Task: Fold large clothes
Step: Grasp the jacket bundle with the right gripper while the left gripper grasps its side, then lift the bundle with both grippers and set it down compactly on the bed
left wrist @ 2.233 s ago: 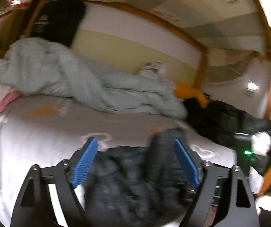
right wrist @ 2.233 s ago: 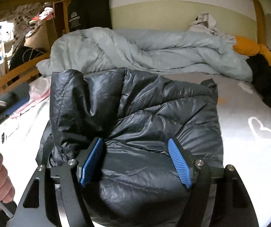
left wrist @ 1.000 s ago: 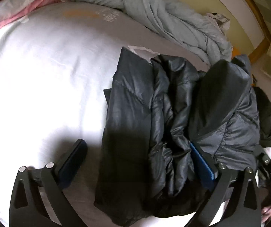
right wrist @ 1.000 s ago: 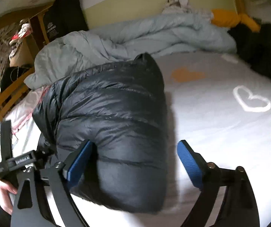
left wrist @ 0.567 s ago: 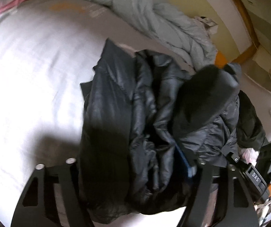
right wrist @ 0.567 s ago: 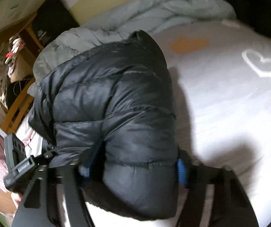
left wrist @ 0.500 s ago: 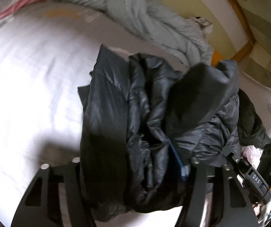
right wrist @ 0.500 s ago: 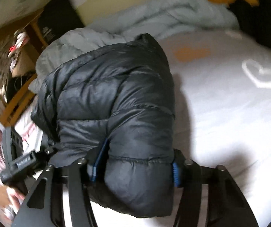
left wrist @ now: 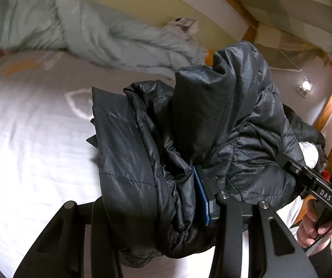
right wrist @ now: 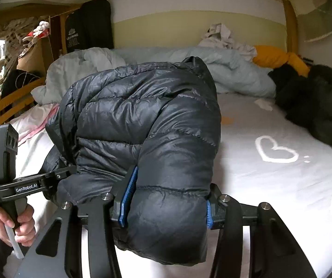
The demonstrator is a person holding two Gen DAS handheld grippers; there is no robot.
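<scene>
Lower centre: left hand-held gripper (left wrist: 177,199) and right hand-held gripper (right wrist: 166,199), jaws closing, each pinching folded black quilted puffer jacket (right wrist: 147,127). Bundle above white bed sheet (right wrist: 281,185). Folding seems done; placing remains. Upper frame: pale blue duvet (right wrist: 223,69).

I am working in a home bedroom, looking over a wood-framed bed (right wrist: 291,27) with a white heart-printed sheet (right wrist: 281,173), a crumpled pale blue duvet (right wrist: 230,69) and scattered clothes (right wrist: 221,37).
</scene>
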